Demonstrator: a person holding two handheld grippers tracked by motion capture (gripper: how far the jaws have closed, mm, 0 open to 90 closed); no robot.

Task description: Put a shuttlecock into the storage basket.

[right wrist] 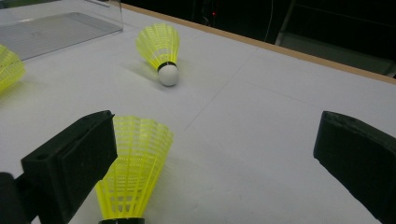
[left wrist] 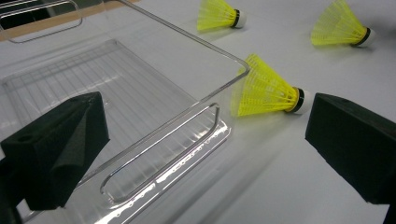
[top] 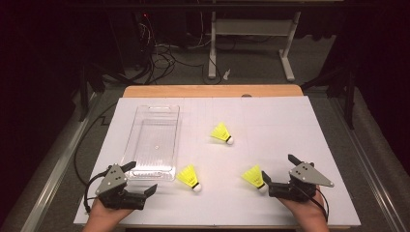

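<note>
Three yellow shuttlecocks lie on the white desk [top: 270, 121] beside a clear tray [top: 170, 140]. We judge the nearest shuttlecock [top: 254, 177] the next target: it lies just ahead of the right gripper [top: 281, 176], toward its inner jaw, cork end toward the hand, long axis roughly along the jaws. Both grippers stand with jaws spread wide, holding nothing. The left gripper [top: 142, 180] rests by the tray's near corner, facing the middle shuttlecock [top: 188, 177].
</note>
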